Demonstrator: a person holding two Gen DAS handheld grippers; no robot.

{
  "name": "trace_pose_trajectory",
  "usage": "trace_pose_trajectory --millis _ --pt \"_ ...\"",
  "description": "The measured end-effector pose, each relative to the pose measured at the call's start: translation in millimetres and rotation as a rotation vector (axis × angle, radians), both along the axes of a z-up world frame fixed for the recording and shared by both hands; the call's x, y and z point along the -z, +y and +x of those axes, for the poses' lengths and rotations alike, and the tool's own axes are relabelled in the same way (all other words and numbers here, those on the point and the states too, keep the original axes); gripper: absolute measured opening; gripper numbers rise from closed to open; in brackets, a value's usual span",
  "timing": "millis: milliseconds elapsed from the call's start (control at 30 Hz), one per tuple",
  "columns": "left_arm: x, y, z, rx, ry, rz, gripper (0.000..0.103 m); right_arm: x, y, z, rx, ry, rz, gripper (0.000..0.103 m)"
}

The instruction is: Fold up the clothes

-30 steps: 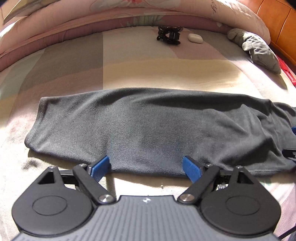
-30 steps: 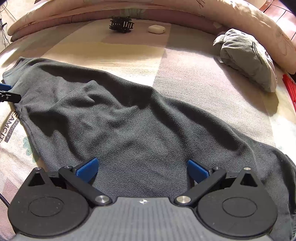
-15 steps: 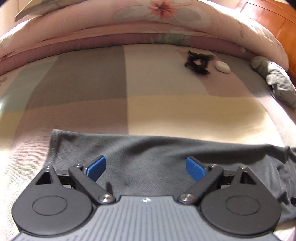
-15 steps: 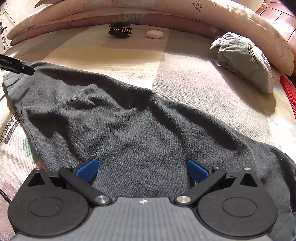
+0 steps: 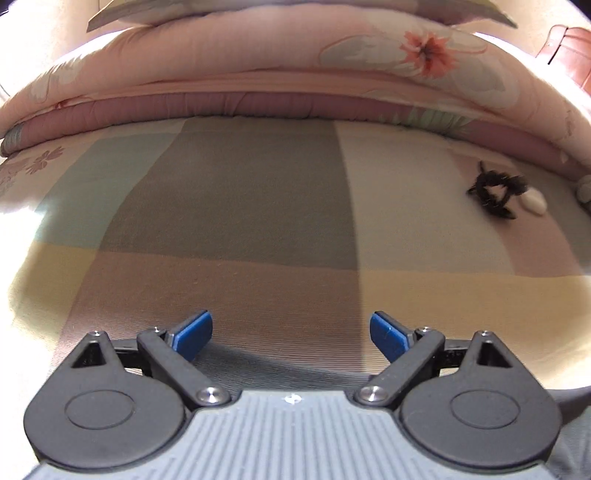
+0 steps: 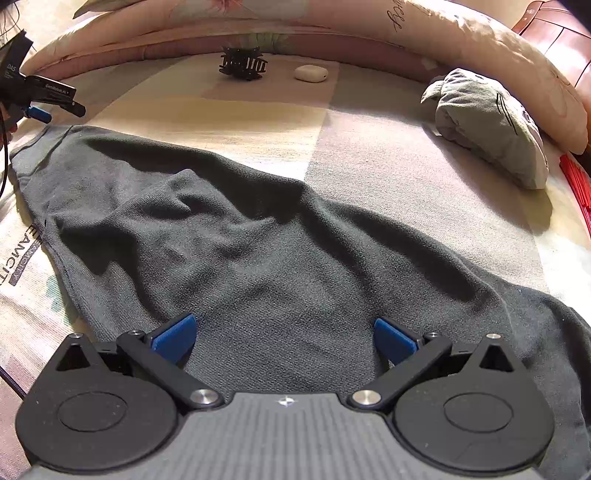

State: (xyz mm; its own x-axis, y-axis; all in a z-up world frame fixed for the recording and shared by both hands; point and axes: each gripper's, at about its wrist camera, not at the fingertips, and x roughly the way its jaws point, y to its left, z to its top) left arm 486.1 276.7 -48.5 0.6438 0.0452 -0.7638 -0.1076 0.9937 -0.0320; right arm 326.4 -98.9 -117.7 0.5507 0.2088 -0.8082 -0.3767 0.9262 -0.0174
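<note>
A dark grey garment [image 6: 266,258] lies spread flat on the patchwork bed sheet, folded into a long band. My right gripper [image 6: 284,338] hovers open over its near part, nothing between the blue fingertips. My left gripper [image 5: 291,332] is open too, above the garment's far left edge; only a thin strip of the garment [image 5: 295,373] shows under it. In the right wrist view the left gripper [image 6: 48,107] appears at the far left, beyond the garment's corner, with nothing seen in it.
A folded grey-green garment [image 6: 491,125] sits at the right near the rolled pink floral quilt [image 6: 332,26]. A black hair claw [image 6: 242,64] and a white earbud case [image 6: 310,72] lie at the back. A red item [image 6: 578,192] borders the right edge.
My left gripper has lifted and travelled forward past the garment's far edge, so the garment dropped out of its view. The right gripper has barely moved.
</note>
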Motion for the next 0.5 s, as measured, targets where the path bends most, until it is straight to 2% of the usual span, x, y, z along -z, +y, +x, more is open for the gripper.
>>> trace_pose_trajectory --millis 100,200,333,500 --pt "-4 -40 -15 0.135 0.024 -0.048 0.092 0 0 0 0.002 -0.001 0.001 0.103" --pt "5 -88 -29 0.266 0.075 -0.045 0.092 0 0 -1 0.001 -0.007 0.004 0.103" --pt "12 -139 -42 0.367 0.067 -0.021 0.092 0 -1 -2 0.001 -0.015 0.007 0.103" --pt "19 -162 -42 0.41 0.112 -0.118 0.091 0 -1 -4 0.004 -0.029 0.011 0.103"
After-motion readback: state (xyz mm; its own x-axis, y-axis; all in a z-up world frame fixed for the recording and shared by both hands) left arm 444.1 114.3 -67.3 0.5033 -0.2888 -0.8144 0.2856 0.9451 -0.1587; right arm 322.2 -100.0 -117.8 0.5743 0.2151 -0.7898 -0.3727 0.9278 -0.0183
